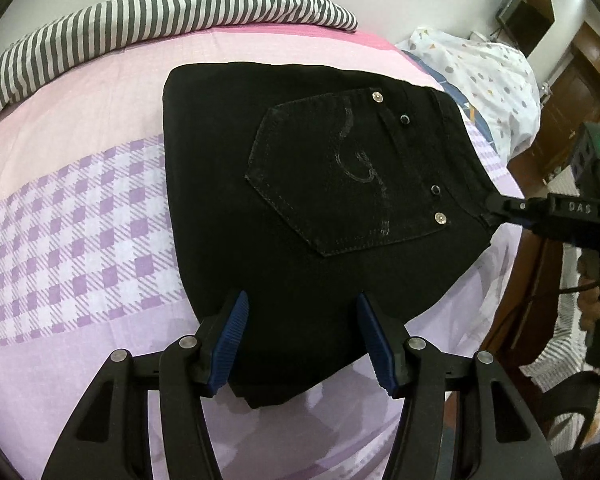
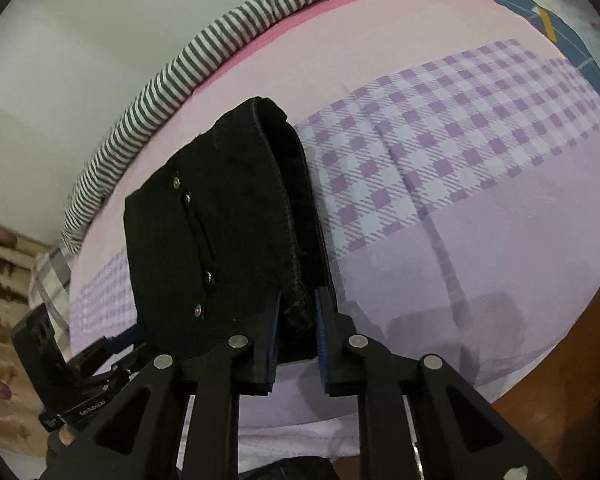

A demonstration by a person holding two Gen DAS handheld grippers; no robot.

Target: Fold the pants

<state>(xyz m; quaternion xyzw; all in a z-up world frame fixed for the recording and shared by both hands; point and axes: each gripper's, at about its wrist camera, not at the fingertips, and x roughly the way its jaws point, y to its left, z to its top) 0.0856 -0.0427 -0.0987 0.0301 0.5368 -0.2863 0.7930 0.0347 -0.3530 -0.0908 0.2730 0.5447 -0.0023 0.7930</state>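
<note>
Pants (image 1: 300,200): on bed (image 1: 80,220), folded compact, pocket up | left gripper (image 1: 300,320): ours, released, jaws apart over near edge | right gripper (image 2: 296,344): clenched on waistband corner | progress: we judge folding nearly done; left: release, tidy.

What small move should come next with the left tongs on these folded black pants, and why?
Probably lower the left tongs onto the near edge of the pants and close. They hover open with no cloth pinched, while the right tongs are already clamped on the waistband end, so only that end is held.
</note>
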